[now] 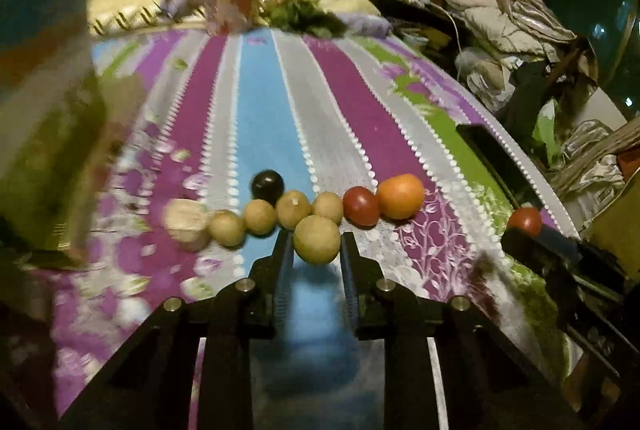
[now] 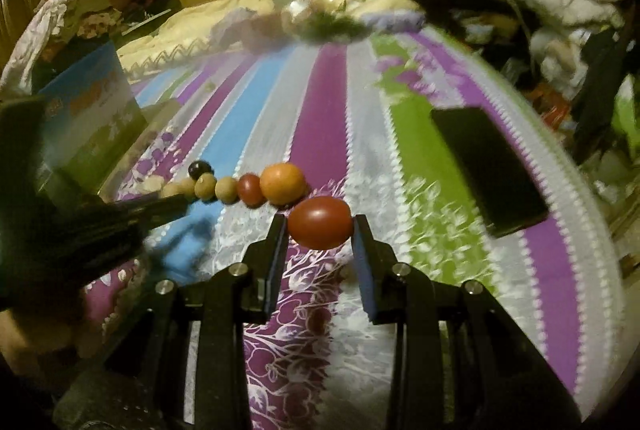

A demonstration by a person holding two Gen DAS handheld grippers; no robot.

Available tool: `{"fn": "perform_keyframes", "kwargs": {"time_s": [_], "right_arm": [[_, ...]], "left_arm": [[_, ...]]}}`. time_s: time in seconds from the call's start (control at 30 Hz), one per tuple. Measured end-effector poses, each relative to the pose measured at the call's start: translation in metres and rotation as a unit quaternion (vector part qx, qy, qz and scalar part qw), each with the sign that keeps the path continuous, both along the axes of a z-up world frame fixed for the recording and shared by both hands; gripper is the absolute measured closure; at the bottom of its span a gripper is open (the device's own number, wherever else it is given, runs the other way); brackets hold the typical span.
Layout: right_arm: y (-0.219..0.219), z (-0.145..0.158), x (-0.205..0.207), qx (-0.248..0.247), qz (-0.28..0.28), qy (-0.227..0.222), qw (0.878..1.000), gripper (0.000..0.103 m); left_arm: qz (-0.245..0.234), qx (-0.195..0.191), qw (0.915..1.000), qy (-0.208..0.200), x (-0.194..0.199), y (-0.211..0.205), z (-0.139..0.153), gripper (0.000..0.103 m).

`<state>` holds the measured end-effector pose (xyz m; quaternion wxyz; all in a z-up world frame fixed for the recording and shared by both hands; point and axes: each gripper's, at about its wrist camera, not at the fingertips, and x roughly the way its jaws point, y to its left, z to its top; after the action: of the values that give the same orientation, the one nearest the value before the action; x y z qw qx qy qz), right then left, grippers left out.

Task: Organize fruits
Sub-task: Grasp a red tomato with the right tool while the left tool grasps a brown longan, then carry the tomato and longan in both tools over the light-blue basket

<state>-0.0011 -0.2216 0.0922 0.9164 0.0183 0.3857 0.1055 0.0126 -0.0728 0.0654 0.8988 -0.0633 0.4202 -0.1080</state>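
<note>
A row of small fruits lies on the striped bedspread: several tan longans [image 1: 260,216], a dark round fruit [image 1: 267,186], a red tomato [image 1: 361,207] and an orange tomato [image 1: 401,196]. My left gripper [image 1: 316,242] is shut on a tan longan [image 1: 316,239], held just in front of the row. My right gripper [image 2: 320,226] is shut on a red tomato [image 2: 320,222], held above the bedspread to the right of the orange tomato [image 2: 282,183]. The right gripper and its tomato [image 1: 525,221] show at the right of the left wrist view.
A black phone [image 2: 488,166] lies on the green stripe at the right. A blue and green box [image 2: 92,118] stands at the left. Bags and greens [image 1: 280,10] lie at the far end of the bed. Clutter lines the right bedside.
</note>
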Motion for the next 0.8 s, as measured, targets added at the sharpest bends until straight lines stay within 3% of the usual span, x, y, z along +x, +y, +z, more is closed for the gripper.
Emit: {"fn": "perform_keyframes", "kwargs": {"time_s": [0.37, 0.8], "right_arm": [[0.014, 0.071, -0.037, -0.023, -0.02, -0.089, 0.996, 0.07], [0.061, 0.116, -0.054, -0.017, 0.019, -0.117, 0.993, 0.07]], "left_arm": [[0.068, 0.015, 0.9924, -0.102, -0.06, 0.049, 0.106, 0.08], [0.106, 0.005, 0.9864, -0.125, -0.107, 0.107, 0.159, 0.08]]}}
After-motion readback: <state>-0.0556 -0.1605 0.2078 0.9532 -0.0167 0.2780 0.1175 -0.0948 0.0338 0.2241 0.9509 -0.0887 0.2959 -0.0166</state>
